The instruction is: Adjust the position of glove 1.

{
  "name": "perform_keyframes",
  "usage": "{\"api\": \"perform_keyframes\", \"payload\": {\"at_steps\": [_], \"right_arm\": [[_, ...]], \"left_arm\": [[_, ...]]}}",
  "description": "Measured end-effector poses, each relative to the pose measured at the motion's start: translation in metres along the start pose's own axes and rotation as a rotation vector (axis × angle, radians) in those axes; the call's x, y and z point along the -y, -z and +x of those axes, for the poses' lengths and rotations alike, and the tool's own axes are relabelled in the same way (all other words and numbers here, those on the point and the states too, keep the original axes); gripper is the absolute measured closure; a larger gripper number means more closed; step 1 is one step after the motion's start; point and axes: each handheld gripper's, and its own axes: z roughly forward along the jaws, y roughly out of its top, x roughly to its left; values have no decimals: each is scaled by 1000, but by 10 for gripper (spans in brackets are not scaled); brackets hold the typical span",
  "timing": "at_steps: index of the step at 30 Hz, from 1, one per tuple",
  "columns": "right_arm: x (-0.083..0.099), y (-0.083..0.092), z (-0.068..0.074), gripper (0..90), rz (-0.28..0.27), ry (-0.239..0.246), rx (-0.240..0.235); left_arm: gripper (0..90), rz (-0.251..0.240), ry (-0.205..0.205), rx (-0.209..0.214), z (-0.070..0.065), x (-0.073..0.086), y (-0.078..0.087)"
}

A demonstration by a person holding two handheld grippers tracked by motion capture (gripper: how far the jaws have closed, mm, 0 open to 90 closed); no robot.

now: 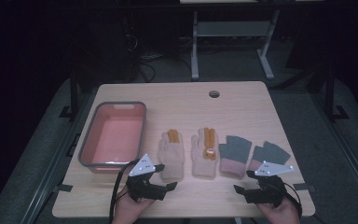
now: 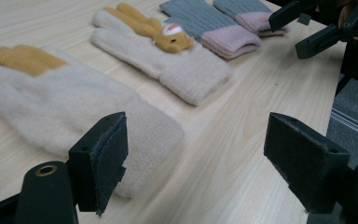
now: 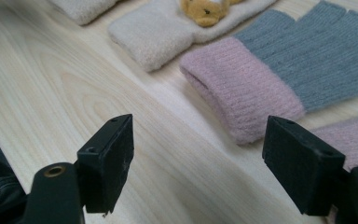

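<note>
Looking down, I see a pale wooden table (image 1: pixel 242 100) mid-frame in a dark room, with a pink bin (image 1: pixel 114 134) at left. Four gloves lie in a row at centre: two cream gloves (image 1: pixel 172 156), two grey gloves (image 1: pixel 235 154). Left gripper (image 1: pixel 161 179) and right gripper (image 1: pixel 244 182), bottom, have jaws apart, empty.

Four gloves (image 1: pixel 205 151) lie in a row along the table's (image 1: pixel 242 100) near edge. A tub (image 1: pixel 114 134) sits by the left edge, beside them.
</note>
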Motion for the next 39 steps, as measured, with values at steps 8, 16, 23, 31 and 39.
{"api": "perform_keyframes", "payload": {"at_steps": [8, 16, 23, 31, 39], "right_arm": [[-1, 2, 1, 242, -1, -1, -8], [-14, 0, 9, 225, 17, 44, -25], [-31, -3, 13, 218, 50, 75, -74], [-51, -11, 9, 214, 110, 91, -109], [-65, -15, 4, 216, 132, 95, -131]], "left_arm": [[215, 4, -13, 3, -3, 0, 0], [215, -17, -8, 2, -3, 1, 5], [215, -29, -6, -14, -1, 0, 8], [215, -38, 30, 1, 5, -1, 11], [215, -44, 26, -14, 7, -1, 13]]}}
